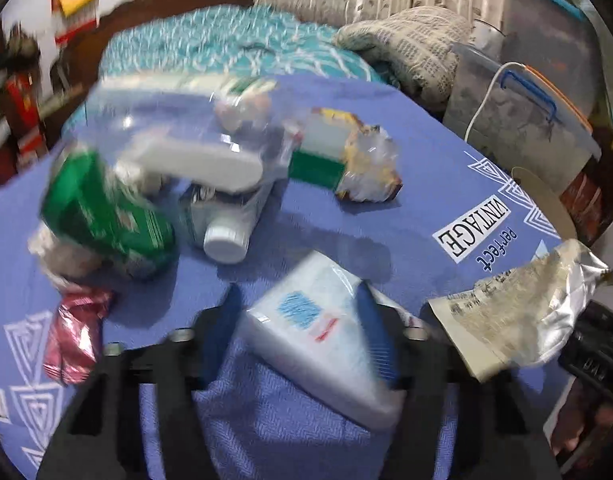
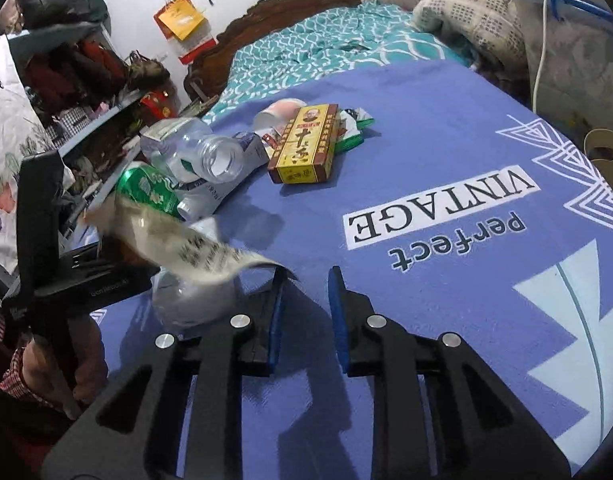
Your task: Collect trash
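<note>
Blue cloth (image 2: pixel 446 152) printed "perfect VINTAGE", strewn with trash. Left gripper (image 1: pixel 298 312) closing around white packet (image 1: pixel 318 340). Right gripper (image 2: pixel 306 280) narrowly parted, nothing between; printed wrapper (image 2: pixel 194 248) beside its left finger.

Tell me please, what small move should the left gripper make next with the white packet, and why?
Probably close the left gripper fully on the white packet, then lift. The packet lies on the blue cloth between the two fingers, so it is placed for a grip; the blur hides whether both pads already press it.
</note>
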